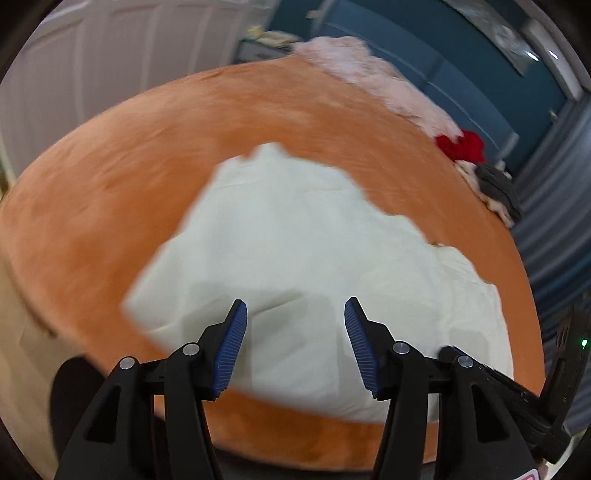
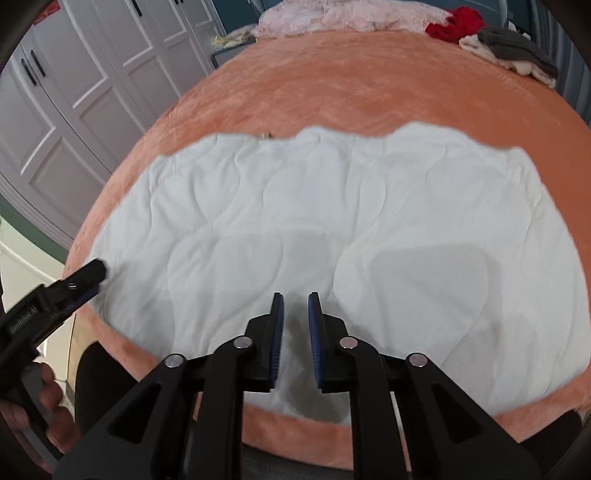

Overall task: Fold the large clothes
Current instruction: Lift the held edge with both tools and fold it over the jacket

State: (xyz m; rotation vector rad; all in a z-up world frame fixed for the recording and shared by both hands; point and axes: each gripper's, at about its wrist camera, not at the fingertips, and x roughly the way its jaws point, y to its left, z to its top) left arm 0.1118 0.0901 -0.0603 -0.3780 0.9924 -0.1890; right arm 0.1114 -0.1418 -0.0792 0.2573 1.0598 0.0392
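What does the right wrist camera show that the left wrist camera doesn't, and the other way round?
Only the right wrist view shows the white cupboard doors with dark handles, the person's hand holding the left gripper at the garment's left edge, and the right gripper, jaws narrowly apart with nothing between them.

Only the left wrist view shows the teal wall and the left gripper's open, empty jaws.

Both show the white quilted garment spread on the orange bedcover, with pink fabric, a red item and grey clothes at the far edge.
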